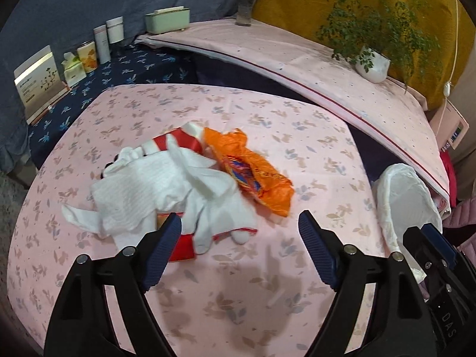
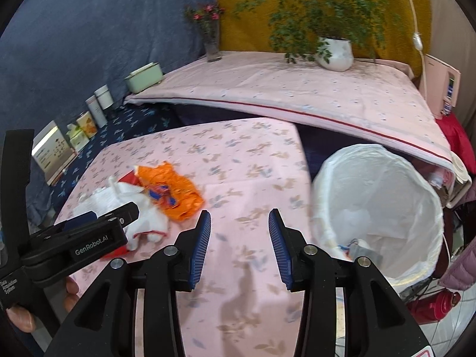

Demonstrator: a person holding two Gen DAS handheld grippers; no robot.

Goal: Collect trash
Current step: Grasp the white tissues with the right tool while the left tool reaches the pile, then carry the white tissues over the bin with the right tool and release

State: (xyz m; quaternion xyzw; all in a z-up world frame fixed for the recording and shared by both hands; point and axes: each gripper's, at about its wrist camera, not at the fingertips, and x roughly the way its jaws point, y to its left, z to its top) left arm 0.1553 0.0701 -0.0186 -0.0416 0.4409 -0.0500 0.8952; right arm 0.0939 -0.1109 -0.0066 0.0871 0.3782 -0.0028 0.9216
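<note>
Two wrist views angled down from close over the table (image 1: pixel 267 113) (left-wrist view nearer the shared orange wrapper (image 1: pixel 255 175)).

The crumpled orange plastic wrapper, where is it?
The crumpled orange plastic wrapper lies mid-table on the pink floral tablecloth, touching the white paper towels at its left.

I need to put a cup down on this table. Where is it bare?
Bare cloth between the orange wrapper and the bin, and along the near edge. Crowded where the white tissues overlap red packaging.

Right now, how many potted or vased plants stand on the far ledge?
2: a vase of pink flowers toward its left, a white pot with green foliage toward its right.
</note>
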